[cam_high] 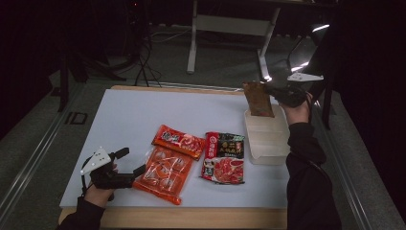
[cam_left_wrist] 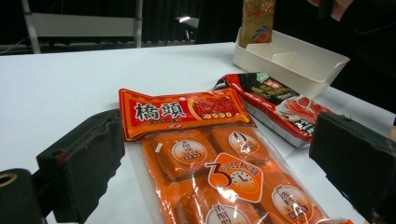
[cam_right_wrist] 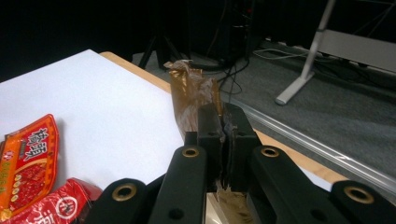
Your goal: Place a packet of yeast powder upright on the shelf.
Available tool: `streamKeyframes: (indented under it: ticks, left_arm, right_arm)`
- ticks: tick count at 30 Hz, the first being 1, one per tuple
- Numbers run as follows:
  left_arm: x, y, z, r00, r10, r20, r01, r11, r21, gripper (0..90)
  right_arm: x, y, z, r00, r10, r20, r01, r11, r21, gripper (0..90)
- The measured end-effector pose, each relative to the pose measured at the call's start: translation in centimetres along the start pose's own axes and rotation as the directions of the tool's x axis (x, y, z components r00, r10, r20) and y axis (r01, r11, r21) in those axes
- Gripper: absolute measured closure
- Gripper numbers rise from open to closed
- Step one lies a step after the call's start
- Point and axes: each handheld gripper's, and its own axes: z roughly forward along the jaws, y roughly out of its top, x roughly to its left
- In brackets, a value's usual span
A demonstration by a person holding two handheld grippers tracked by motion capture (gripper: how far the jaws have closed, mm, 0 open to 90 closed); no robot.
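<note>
The brown packet is pinched in the right gripper, whose two black jaws are pressed together on it. In the right gripper view the brown packet sticks up crinkly just past the jaws. In the high view it stands upright with its bottom end down in the far part of the white tray. The tray sits at the right side of the white table.

The left gripper rests low on the table at the near left, and its jaws are wide apart with nothing squeezed between them. Its tips are just at the edge of the orange packet, which lies flat. In the left gripper view the orange packet lies between the two black pads. A red packet lies across the far end of the orange one, touching it. A dark red packet lies flat between the red one and the tray.
</note>
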Motion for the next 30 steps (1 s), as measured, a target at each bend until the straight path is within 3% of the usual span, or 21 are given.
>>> streamKeyframes:
  ticks: [5,9,12,17,22,25,30]
  left_arm:
    - [0.0,0.0,0.0,1.0000,-0.002,-0.001,0.002,1.0000,0.000,3.8]
    - [0.0,0.0,0.0,1.0000,-0.006,-0.003,0.006,1.0000,0.000,3.8]
    - [0.0,0.0,0.1,1.0000,-0.006,-0.003,0.006,1.0000,0.003,3.8]
    - [0.1,0.0,0.0,1.0000,-0.006,-0.004,0.006,1.0000,0.002,3.8]
    - [0.0,0.0,0.1,0.9999,-0.011,-0.001,0.011,0.9999,-0.003,3.8]
    - [0.0,0.0,0.1,1.0000,0.004,-0.007,-0.004,1.0000,0.008,3.8]
    - [0.0,-0.1,0.3,0.9992,0.038,-0.014,-0.038,0.9992,0.016,3.9]
  right_arm:
    - [-0.4,-0.8,-0.3,0.9992,0.018,0.036,-0.018,0.9997,0.018,86.6]
    - [-0.7,-1.7,0.0,0.9988,0.039,0.029,-0.040,0.9986,0.035,86.5]
    - [-0.8,-2.1,0.1,0.9969,0.067,0.041,-0.068,0.9975,0.019,86.3]
    - [-1.6,-2.5,-0.3,0.9867,0.118,0.112,-0.123,0.9916,0.040,85.5]
    - [-2.2,-3.0,-1.0,0.9704,0.165,0.177,-0.174,0.9838,0.041,83.9]
    - [-2.2,-3.0,-1.3,0.9660,0.152,0.209,-0.164,0.9854,0.045,81.8]
    - [-2.1,-3.0,-1.8,0.9654,0.146,0.216,-0.160,0.9859,0.049,75.9]
